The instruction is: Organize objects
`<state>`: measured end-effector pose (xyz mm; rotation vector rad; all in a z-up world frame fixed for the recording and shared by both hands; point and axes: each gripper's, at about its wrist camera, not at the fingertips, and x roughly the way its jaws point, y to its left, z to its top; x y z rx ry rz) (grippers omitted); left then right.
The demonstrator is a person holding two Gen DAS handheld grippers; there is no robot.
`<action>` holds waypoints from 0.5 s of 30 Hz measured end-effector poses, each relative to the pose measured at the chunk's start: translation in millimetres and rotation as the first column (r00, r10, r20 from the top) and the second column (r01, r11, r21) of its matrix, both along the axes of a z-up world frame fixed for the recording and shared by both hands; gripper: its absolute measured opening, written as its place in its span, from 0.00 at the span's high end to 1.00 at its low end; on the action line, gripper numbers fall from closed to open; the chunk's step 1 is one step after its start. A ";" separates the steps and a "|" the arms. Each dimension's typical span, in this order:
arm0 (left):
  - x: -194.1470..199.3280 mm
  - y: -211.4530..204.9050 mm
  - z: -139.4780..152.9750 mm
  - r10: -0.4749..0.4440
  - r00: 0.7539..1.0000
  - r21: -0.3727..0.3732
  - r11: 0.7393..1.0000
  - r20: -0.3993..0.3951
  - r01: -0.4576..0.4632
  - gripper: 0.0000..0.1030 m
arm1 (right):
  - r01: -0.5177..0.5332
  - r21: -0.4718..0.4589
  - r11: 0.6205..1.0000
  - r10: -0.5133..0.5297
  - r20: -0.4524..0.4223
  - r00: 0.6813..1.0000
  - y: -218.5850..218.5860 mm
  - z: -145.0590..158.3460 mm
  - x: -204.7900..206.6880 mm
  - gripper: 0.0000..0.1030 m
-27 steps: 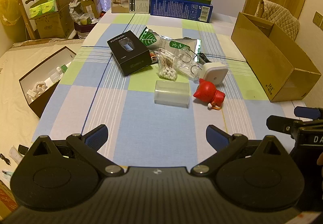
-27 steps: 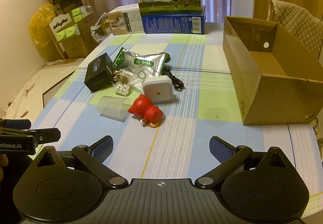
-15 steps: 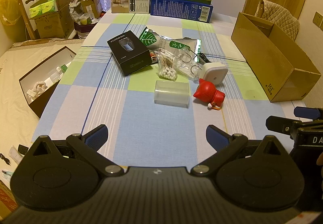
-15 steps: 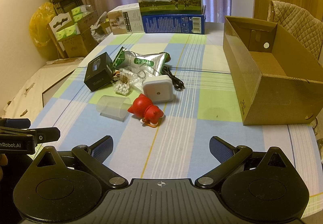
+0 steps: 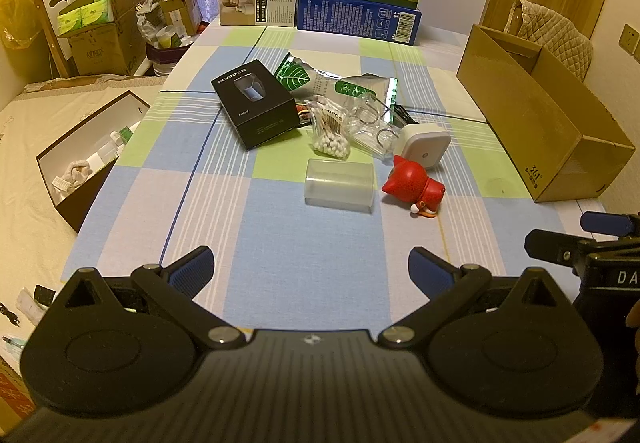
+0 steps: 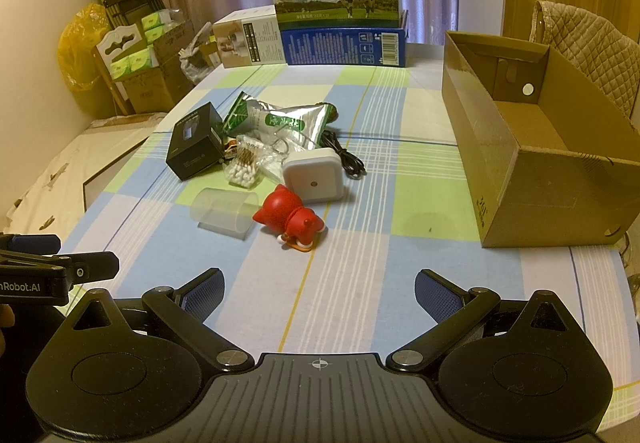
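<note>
Both tools hang spread and empty over the near counter (image 6: 360,307): left tool (image 5: 310,271), right tool (image 6: 318,291). From the left, black box (image 5: 256,103), clear case (image 5: 340,183), red figurine (image 6: 290,217), then empty cardboard box (image 6: 504,147). Best take the figurine first, pinching its body squarely.

My right gripper (image 5: 600,239) cut off at the frame edge, black cable (image 6: 344,159) half hidden behind the white cube (image 6: 314,179), floor box (image 5: 86,159) contents unclear

Matt brown cardboard box (image 6: 532,163), glossy red toy (image 6: 290,217), frosted, probably plastic tube (image 5: 340,183), crinkled foil pouch (image 5: 340,85), checked cloth tablecloth (image 5: 168,195)
</note>
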<state>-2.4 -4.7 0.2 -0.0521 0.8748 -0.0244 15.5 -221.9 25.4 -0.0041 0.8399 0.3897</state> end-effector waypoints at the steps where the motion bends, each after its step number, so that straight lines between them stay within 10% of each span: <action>1: 0.0 -0.1 0.0 0.001 1.000 0.000 1.000 0.000 -0.001 0.01 | 0.000 0.000 1.000 0.000 0.000 1.000 -0.1 -0.1 0.1 0.03; 15: 1.6 -0.1 -1.5 -0.001 1.000 -0.003 1.000 -0.001 0.001 0.01 | -0.001 -0.002 1.000 0.001 -0.001 1.000 0.1 -0.2 0.5 0.03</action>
